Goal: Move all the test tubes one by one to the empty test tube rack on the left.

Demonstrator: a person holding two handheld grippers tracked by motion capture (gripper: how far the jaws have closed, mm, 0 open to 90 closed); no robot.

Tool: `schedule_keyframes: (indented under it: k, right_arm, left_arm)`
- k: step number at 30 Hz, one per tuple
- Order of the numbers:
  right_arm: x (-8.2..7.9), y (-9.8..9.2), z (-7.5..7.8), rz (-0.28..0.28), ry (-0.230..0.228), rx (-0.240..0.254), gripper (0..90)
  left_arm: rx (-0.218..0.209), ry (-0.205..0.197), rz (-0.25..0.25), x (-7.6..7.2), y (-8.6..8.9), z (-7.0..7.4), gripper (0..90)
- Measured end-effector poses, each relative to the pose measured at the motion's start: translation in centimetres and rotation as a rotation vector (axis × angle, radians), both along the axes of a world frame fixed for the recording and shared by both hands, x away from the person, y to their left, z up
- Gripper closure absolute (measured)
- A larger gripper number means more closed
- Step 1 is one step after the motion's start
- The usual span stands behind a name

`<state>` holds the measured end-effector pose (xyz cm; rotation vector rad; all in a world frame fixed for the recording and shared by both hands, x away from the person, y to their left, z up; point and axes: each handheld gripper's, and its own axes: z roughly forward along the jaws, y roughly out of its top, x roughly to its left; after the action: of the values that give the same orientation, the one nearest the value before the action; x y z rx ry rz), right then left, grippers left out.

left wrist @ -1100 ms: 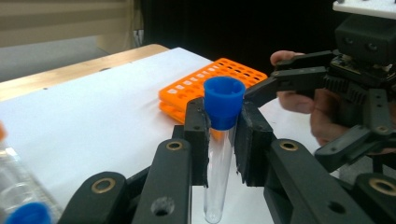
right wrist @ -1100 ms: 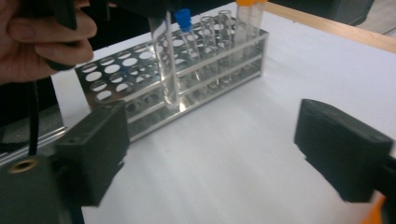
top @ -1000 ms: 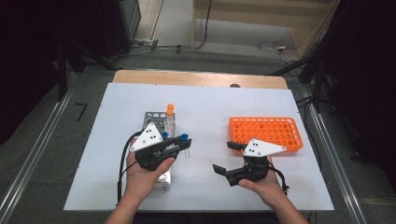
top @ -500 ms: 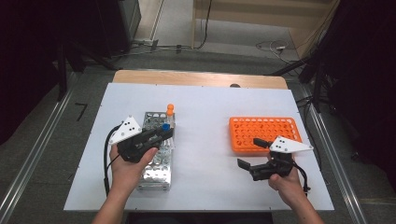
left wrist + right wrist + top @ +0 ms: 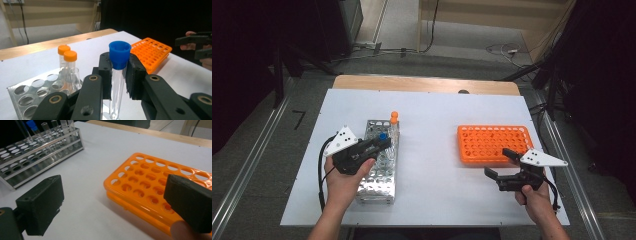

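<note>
My left gripper (image 5: 379,143) (image 5: 119,75) is shut on a clear tube with a blue cap (image 5: 119,53) (image 5: 383,135), held upright just under the cap. It hovers over the far half of the metal rack (image 5: 377,187) (image 5: 30,92). Two orange-capped tubes (image 5: 67,56) (image 5: 394,119) and an uncapped one stand at the rack's far end. My right gripper (image 5: 498,163) (image 5: 115,202) is open and holds nothing, just in front of the empty orange rack (image 5: 494,144) (image 5: 150,187).
The white table top (image 5: 437,125) has a wooden strip along its far edge. Bare surface lies between the two racks. Rails run along both sides of the table, and cables lie on the floor beyond it.
My right gripper has moved to the right along the front of the orange rack. My left gripper has shifted a little to the left over the metal rack, with the blue-capped tube still in it.
</note>
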<state>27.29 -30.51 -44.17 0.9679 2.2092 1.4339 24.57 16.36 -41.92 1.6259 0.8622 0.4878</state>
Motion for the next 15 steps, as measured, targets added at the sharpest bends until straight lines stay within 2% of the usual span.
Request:
schedule_keyframes:
  k: [4, 11, 13, 15]
  right_arm:
    - [0.1, -0.2, -0.2, -0.02, -0.01, -0.008, 2.4]
    - [0.2, -0.1, -0.2, -0.021, -0.02, -0.019, 2.4]
    - [0.2, -0.1, -0.2, -0.025, -0.021, -0.02, 2.4]
    - [0.2, -0.1, -0.3, -0.024, -0.025, -0.021, 2.4]
  left_arm:
    - [0.014, 0.002, 0.023, 0.0, -0.1, -0.5, 77.1]
    - [0.045, 0.016, 0.032, 0.0, -0.2, -1.0, 77.0]
    - [0.045, 0.037, 0.029, 0.1, -0.2, -1.4, 76.9]
    - [0.036, 0.042, 0.026, 0.2, -0.3, -1.6, 76.4]
